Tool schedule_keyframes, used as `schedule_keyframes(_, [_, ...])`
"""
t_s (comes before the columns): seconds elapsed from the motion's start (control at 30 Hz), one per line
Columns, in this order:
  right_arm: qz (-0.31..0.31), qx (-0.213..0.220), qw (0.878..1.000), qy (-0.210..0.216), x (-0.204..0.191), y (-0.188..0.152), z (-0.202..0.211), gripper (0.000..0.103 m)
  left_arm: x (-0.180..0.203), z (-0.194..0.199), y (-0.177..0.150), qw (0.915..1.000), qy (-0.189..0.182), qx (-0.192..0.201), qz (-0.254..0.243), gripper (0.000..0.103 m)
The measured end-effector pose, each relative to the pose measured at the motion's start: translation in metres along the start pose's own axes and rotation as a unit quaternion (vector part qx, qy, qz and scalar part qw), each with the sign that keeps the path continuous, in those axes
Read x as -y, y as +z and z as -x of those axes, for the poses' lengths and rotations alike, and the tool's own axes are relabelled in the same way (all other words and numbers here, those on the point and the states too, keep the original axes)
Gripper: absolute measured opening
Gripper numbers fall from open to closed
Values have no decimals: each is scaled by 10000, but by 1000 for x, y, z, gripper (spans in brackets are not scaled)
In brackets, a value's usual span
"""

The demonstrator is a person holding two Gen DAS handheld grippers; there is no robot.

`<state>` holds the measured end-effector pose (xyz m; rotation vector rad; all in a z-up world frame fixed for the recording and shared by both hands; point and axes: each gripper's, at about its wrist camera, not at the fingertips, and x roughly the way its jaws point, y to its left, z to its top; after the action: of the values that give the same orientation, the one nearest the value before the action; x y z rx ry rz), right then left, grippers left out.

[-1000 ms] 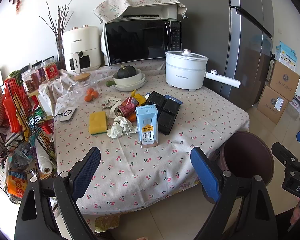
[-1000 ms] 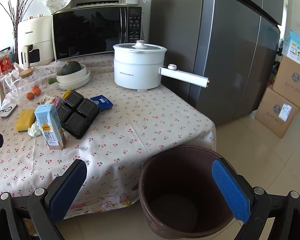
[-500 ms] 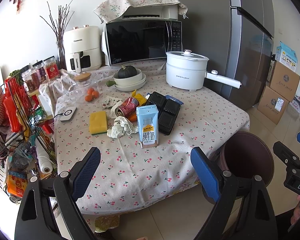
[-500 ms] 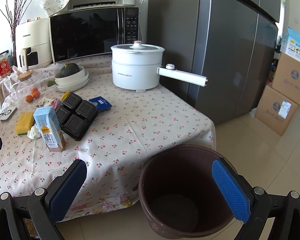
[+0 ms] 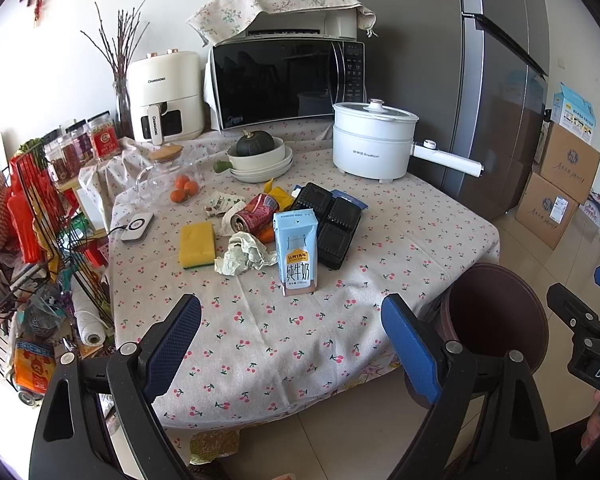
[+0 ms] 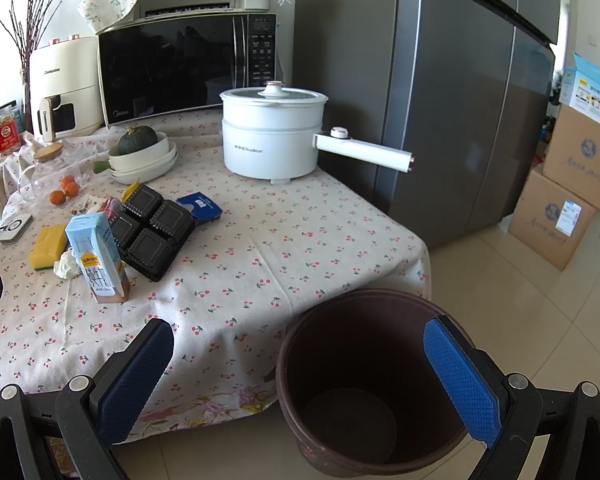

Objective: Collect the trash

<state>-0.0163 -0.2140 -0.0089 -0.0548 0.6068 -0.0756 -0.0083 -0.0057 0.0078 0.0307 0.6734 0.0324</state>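
On the cherry-print table stand a light-blue milk carton, a crumpled paper wad, a red can on its side, a black plastic tray and a small wrapper. A dark brown bin stands empty on the floor at the table's corner. My left gripper is open and empty, short of the table's front edge. My right gripper is open and empty above the bin.
A yellow sponge, oranges, a squash in bowls, a white pot, a microwave and an air fryer are on the table. A wire rack stands left; fridge and boxes right.
Both views have shifted only slightly; the left gripper has eased a little back from the table. Nothing was taken hold of or let go.
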Motion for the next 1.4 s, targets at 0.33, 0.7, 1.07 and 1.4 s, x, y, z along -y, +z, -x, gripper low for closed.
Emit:
schedule_keyframes(0.33, [-8, 4, 10000, -9, 2, 0, 0, 103, 0, 0, 0, 10000, -1, 6, -1, 93])
schedule_keyframes(0.7, [-16, 12, 10000, -22, 6, 0, -1, 103, -7, -1, -1, 10000, 22, 12, 23, 93])
schedule_keyframes(1.07, [-21, -4, 10000, -46, 5, 0, -1, 103, -7, -1, -1, 10000, 22, 11, 22, 93])
schedule_keyframes(1.4, [-55, 10, 10000, -63, 5, 2, 0, 103, -9, -4, -1, 10000, 26, -59, 74, 93])
